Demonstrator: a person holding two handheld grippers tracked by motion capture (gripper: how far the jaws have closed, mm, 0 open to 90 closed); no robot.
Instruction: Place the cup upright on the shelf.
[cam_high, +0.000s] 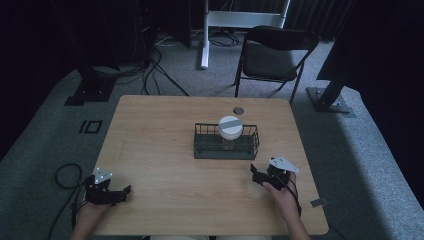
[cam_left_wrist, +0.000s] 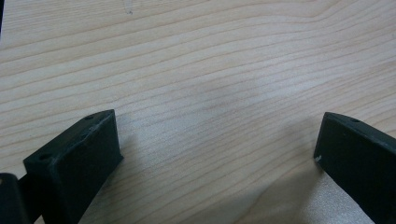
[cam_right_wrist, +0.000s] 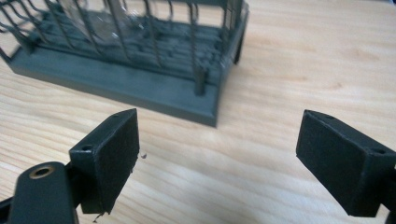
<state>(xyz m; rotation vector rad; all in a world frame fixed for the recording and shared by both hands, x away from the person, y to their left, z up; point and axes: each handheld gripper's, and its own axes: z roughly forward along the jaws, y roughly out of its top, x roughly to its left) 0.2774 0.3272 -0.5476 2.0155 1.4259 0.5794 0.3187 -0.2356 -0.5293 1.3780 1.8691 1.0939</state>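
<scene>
Resting on the pale wooden worktop (cam_high: 160, 150) with fingers spread and empty — left gripper (cam_high: 122, 192) well apart, right gripper (cam_high: 255, 172) just beside the dark wire basket (cam_high: 200, 142) holding a white-lidded glass jar (cam_high: 230, 127).

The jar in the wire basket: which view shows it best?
The high view: the jar stands whole, white lid up, inside the basket. The right gripper view catches just its glass base behind the wires. The left gripper view faces bare table.
</scene>
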